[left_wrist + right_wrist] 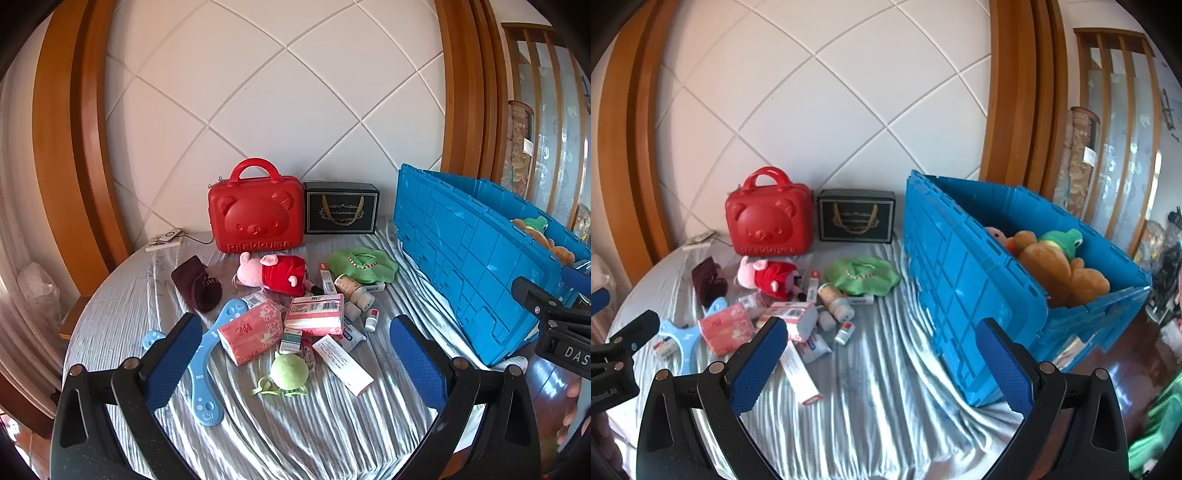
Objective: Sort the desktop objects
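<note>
While both claws hang wide open and empty over the cloth-covered table [886,387], the left gripper [295,362] frames a green plush ball [289,372]; the blue crate [960,280] stands just beyond the right gripper [882,365].

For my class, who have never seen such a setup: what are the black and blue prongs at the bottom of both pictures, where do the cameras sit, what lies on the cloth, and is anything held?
No robot here: a person holds one pair of tongs in each hand. Each picture comes from a fisheye camera on the tongs, looking along the blue-padded fingers. The left tongs and right tongs both stand wide open and hold nothing. On the grey cloth lie a pink pig toy, tissue packs, a green round plush, small bottles and a blue hanger. A red bear case and a black box stand by the wall. The blue crate already holds plush toys.
</note>
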### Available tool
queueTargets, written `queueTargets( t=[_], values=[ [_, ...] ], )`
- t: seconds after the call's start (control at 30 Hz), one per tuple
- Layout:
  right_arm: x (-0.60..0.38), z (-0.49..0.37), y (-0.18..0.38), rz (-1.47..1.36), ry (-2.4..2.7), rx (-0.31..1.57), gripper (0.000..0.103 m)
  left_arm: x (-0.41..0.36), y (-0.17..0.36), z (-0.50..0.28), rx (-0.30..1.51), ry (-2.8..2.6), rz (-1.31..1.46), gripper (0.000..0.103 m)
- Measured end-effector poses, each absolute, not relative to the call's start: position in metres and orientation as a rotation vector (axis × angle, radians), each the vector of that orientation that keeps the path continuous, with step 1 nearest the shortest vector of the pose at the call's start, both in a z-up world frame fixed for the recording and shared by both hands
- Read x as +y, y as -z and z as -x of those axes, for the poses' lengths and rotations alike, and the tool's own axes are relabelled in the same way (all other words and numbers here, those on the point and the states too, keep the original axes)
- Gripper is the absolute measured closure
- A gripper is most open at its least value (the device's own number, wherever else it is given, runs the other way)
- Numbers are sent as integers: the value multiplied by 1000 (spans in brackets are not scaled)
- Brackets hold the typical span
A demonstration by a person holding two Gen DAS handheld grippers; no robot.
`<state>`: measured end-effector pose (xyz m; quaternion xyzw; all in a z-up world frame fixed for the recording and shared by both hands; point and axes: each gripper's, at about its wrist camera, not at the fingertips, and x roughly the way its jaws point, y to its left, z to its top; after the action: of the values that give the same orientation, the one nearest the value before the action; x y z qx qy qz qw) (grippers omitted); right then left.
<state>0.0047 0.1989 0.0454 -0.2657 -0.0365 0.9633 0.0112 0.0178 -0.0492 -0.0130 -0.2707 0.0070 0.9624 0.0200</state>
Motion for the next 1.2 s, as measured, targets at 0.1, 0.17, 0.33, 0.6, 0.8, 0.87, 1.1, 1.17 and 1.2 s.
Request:
queueTargets(
  t=[0.1,0.17,0.33,0.6,0.8,0.87,1.1,1.17,1.2],
  values=[
    [198,-5,-45,829,-3006,-113,0,-51,14,-18,22,-2985,836,0],
    [197,-5,-45,826,-3006,-110,0,-53,14,-17,22,-2985,833,0],
    [194,-8,-47,801,-3004,-112,0,-56,16,-16,21,-2976,836,0],
    [191,-9,-48,806,-2985,-117,0,-58,16,-18,23,-2963,820,0],
    [192,-11,-49,800,-2972,-116,0,-59,16,-18,17,-2958,810,0],
    [192,-12,-49,798,-2968,-112,0,-60,16,-19,9,-2959,808,0],
    [191,-13,-48,806,-2959,-116,0,-64,18,-19,-21,-2953,809,0],
    [189,-13,-48,808,-2957,-116,0,-64,19,-19,-18,-2951,812,0],
    [189,-13,-48,809,-2956,-116,0,-65,19,-19,-17,-2949,815,0]
  ],
)
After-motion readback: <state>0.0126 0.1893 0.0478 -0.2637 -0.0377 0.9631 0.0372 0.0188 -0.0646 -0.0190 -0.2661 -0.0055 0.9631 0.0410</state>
